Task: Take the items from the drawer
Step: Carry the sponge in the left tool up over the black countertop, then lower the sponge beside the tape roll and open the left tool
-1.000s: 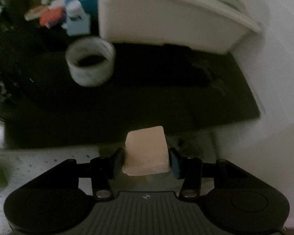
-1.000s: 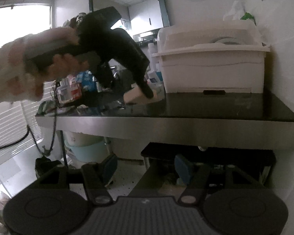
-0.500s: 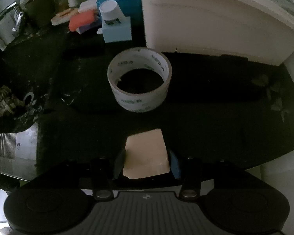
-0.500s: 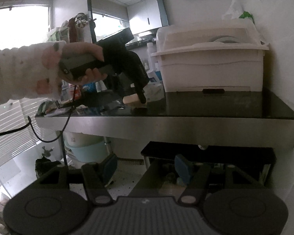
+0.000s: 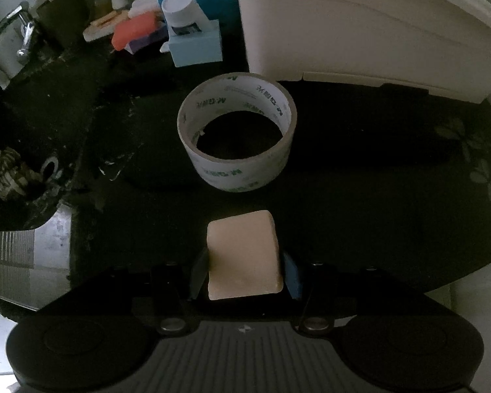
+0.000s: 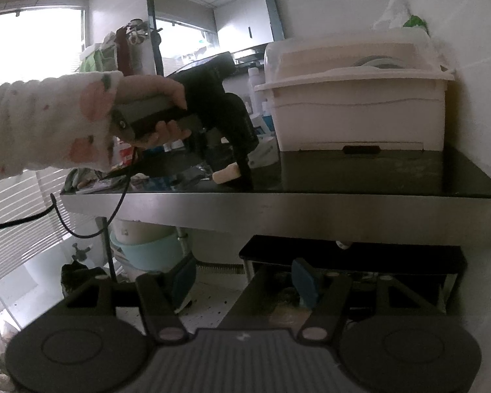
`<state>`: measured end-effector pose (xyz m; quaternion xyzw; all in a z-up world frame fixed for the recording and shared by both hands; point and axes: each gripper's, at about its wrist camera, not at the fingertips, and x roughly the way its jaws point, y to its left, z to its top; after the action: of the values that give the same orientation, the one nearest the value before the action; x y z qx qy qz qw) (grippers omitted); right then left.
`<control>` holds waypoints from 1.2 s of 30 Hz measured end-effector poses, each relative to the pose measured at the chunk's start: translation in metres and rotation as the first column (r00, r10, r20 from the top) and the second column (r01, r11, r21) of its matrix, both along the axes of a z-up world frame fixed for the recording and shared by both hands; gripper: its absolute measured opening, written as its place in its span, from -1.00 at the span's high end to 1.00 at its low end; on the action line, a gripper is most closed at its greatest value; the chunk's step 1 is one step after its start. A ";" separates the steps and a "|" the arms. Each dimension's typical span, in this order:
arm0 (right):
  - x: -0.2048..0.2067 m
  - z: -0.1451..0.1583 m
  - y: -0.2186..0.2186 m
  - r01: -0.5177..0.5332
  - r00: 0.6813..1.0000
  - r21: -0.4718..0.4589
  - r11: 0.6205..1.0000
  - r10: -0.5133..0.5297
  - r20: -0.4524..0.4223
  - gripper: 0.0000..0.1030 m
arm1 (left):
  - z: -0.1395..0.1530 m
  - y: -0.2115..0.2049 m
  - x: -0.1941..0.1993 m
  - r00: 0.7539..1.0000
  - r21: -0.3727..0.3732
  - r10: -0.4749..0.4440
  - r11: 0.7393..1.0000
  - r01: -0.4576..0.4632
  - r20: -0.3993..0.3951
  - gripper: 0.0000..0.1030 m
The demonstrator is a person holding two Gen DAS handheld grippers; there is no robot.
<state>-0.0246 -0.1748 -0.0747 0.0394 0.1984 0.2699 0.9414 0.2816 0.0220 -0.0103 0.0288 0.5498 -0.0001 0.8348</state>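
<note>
Down and forward goes the left gripper (image 5: 244, 273), clamped on one beige block (image 5: 244, 255) low over the dark counter (image 5: 376, 196). One tape roll (image 5: 237, 137) sits just ahead, bare counter to the right. Right view: a sleeved hand (image 6: 147, 111) tilts that gripper steeply down at the counter edge. Right gripper (image 6: 245, 278) hangs open, empty, before the drawer (image 6: 343, 258).

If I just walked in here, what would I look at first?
Probably the pale block pinched in the left gripper, low over the dark counter. Just past it stands a big tape roll, open side up. Behind that sits a white bin against the wall, and the right gripper waits open below the counter.
</note>
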 end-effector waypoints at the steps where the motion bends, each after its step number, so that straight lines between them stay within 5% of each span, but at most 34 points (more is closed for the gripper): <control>1: 0.000 0.000 0.000 -0.002 1.000 0.001 1.000 0.002 0.000 -0.26 | 0.000 0.001 0.001 1.000 -0.005 -0.001 1.000 0.001 -0.003 0.06; 13: -0.002 -0.001 0.007 -0.015 1.000 -0.015 1.000 0.015 -0.003 -0.26 | 0.001 0.018 -0.003 0.999 -0.087 0.037 0.996 -0.037 0.005 -0.16; 20: -0.004 0.002 0.011 -0.018 1.000 -0.020 1.000 0.019 0.007 -0.26 | -0.005 0.025 -0.003 0.998 -0.142 0.060 0.988 -0.060 -0.009 -0.04; 31: -0.010 0.007 0.008 -0.003 1.000 -0.017 1.000 0.003 0.018 -0.27 | -0.002 0.022 0.002 0.999 -0.120 0.053 0.991 -0.052 0.009 0.05; 36: -0.009 0.009 0.011 -0.012 1.000 -0.022 1.000 0.012 0.024 -0.28 | 0.012 0.025 -0.008 0.994 -0.123 0.047 0.992 -0.034 0.098 -0.32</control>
<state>-0.0338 -0.1633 -0.0653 0.0246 0.1901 0.2738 0.9425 0.2736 0.0475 0.0018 -0.0332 0.5064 -0.0151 0.8615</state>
